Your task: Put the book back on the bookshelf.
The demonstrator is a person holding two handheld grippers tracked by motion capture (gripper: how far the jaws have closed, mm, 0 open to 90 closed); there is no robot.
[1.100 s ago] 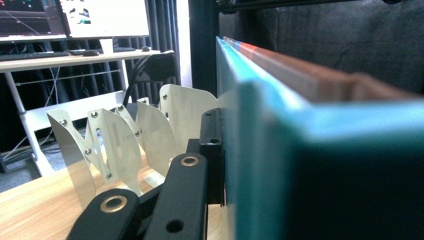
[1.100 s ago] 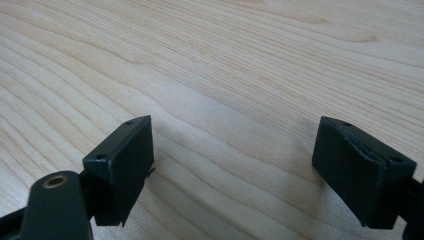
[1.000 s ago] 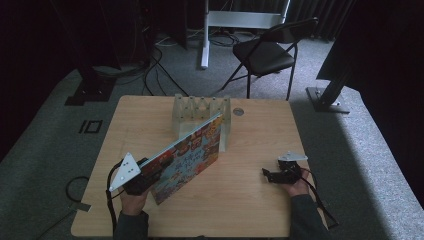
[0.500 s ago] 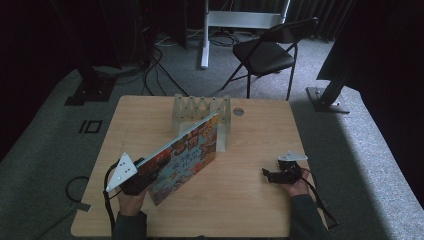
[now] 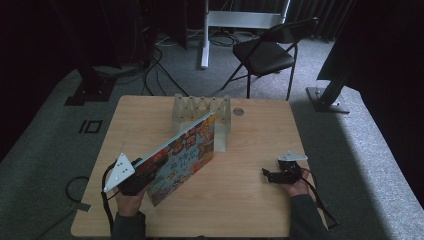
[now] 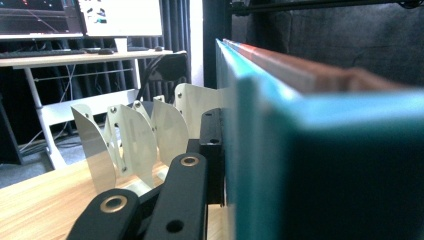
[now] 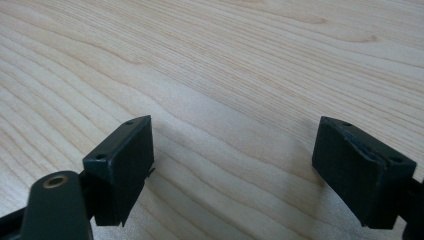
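Jaws of the left gripper (image 5: 145, 170) are clamped on the near lower end of a picture book (image 5: 187, 152) — its cover faces the camera in the high view. Book is tilted, far upper corner up at the white divider rack (image 5: 200, 112), near the table's (image 5: 250, 200) far edge; contact with the rack cannot be confirmed. Left gripper view puts the book's teal edge (image 6: 260, 150) hard against the black jaw. Right gripper (image 5: 272, 176) rests well apart on the table — jaws wide apart over bare wood, holding nothing.
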